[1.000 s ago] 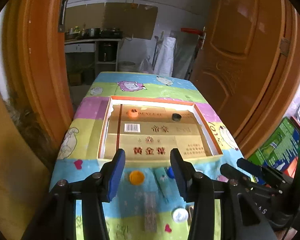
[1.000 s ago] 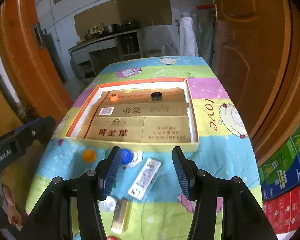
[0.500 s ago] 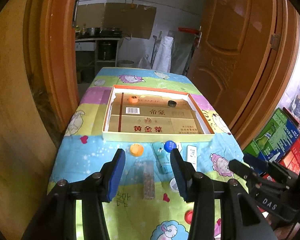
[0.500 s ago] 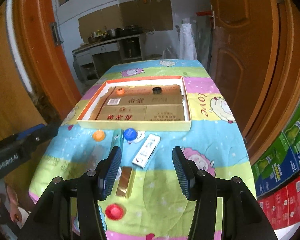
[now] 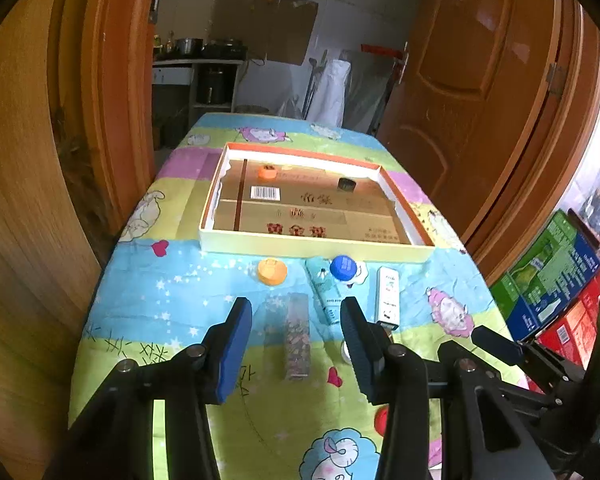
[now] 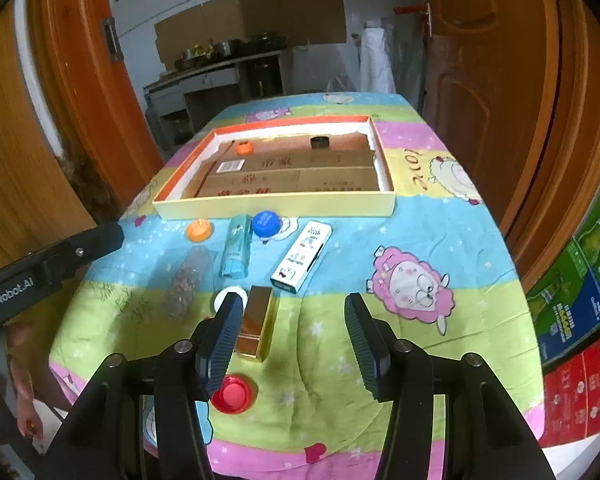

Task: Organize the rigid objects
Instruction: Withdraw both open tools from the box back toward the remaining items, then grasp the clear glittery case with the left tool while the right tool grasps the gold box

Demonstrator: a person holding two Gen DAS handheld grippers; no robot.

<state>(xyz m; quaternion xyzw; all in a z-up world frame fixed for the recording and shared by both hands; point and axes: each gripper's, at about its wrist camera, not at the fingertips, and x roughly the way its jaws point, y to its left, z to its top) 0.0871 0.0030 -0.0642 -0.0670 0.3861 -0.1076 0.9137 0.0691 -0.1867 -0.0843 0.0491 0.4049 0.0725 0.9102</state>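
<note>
A shallow cardboard tray (image 5: 312, 246) (image 6: 276, 204) lies mid-table and holds an orange cap (image 5: 267, 172) and a black cap (image 5: 346, 184). In front of it lie an orange cap (image 6: 198, 230), a blue cap (image 6: 265, 223), a teal tube (image 6: 235, 246), a white box (image 6: 302, 256), a patterned stick (image 5: 297, 334) (image 6: 188, 276), a gold box (image 6: 256, 322), a white cap (image 6: 225, 294) and a red cap (image 6: 233, 394). My left gripper (image 5: 296, 350) is open and empty above the stick. My right gripper (image 6: 290, 340) is open and empty, just right of the gold box.
The table wears a colourful cartoon cloth (image 6: 408, 280). Orange wooden doors (image 5: 472, 80) stand on both sides. Stacked green and red cartons (image 6: 580, 288) sit on the floor at the right. A kitchen counter (image 6: 216, 68) stands behind.
Both grippers have pulled back and up from the tray toward the table's near end, so more loose objects show. Both stay open.
</note>
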